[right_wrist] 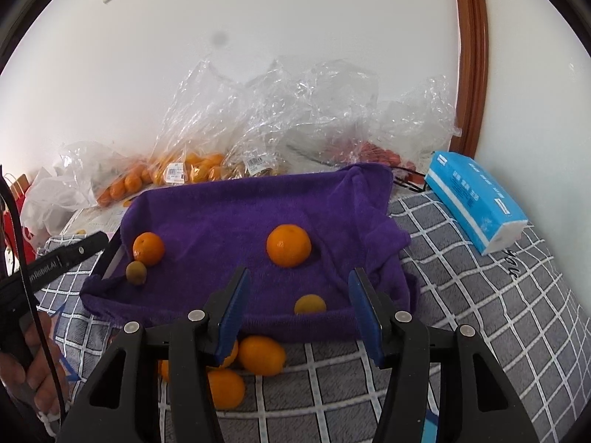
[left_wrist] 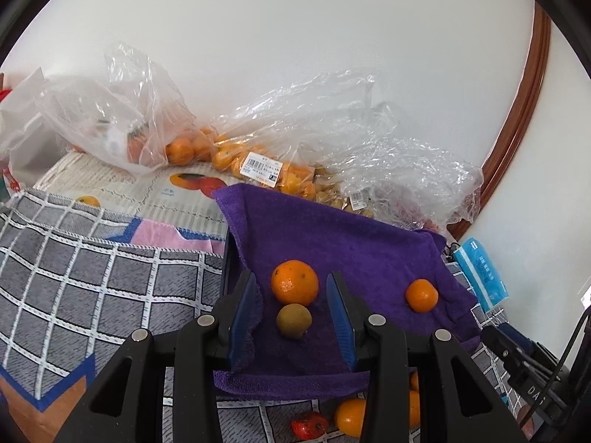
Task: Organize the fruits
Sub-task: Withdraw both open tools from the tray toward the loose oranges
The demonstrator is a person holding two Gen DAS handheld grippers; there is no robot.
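Tissue pack [right_wrist: 476,203] whole only in right view (left clips it); both tools spread, empty.

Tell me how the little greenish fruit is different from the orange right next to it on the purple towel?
The greenish-brown fruit is smaller than the orange. Its skin is dull olive-brown, while the orange is bright and a little shiny. It lies nearer the towel's front edge; the orange sits just behind it. Both are round, loose on the purple towel, and neither is gripped.
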